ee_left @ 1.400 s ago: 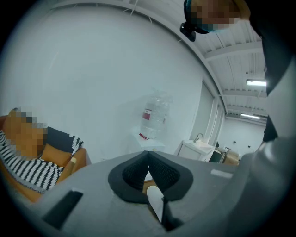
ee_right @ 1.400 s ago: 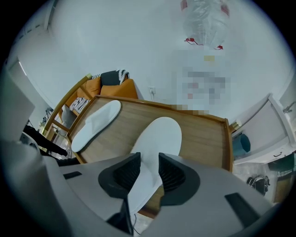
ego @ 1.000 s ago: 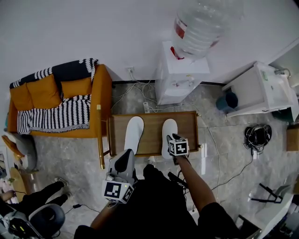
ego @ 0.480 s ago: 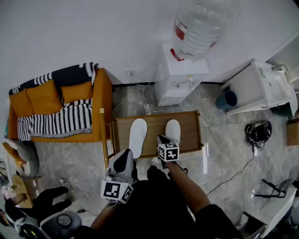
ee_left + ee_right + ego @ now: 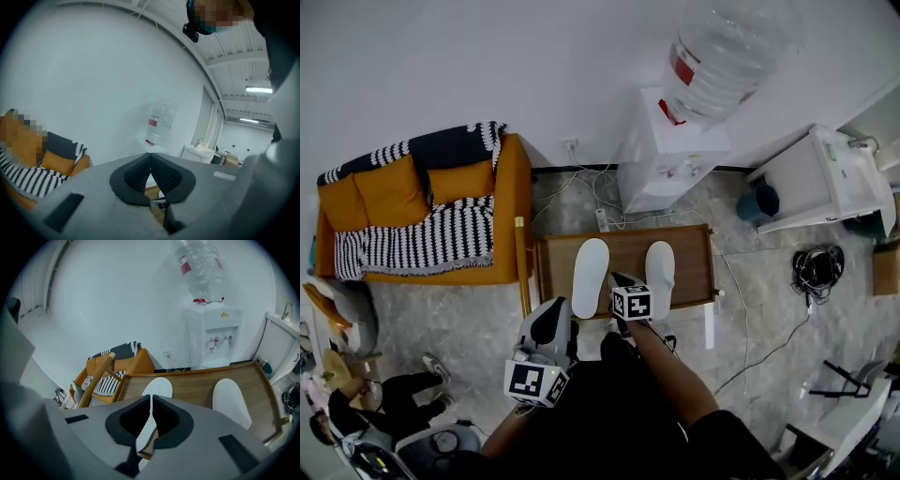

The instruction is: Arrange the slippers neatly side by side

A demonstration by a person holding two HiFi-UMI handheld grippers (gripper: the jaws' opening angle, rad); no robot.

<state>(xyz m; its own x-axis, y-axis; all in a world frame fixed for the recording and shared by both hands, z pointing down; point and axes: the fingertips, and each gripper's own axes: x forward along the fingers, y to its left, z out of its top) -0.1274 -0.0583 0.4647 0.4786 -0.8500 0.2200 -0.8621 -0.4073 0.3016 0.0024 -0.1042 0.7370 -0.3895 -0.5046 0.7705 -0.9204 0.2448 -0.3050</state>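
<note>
Two white slippers lie toe-away on a low wooden table [image 5: 628, 246]: the left slipper [image 5: 590, 264] and the shorter-looking right slipper [image 5: 659, 267], parallel with a gap between them. My right gripper [image 5: 619, 279] hovers over the table's near edge at that gap, shut and empty. In the right gripper view its jaws [image 5: 151, 400] meet in front of the left slipper [image 5: 158, 386], with the right slipper [image 5: 229, 401] off to the right. My left gripper [image 5: 553, 314] is held back near the person's body, short of the table, shut [image 5: 150, 155] with nothing in it.
A water dispenser [image 5: 675, 159] with a large bottle stands behind the table against the wall. An orange sofa [image 5: 422, 216] with striped throws is at the left, a white cabinet [image 5: 825, 178] at the right. Cables run over the floor. A seated person's legs [image 5: 366, 398] are at lower left.
My right gripper has moved left, off the right slipper's heel, to the gap between the slippers. The slippers and my left gripper have stayed put.
</note>
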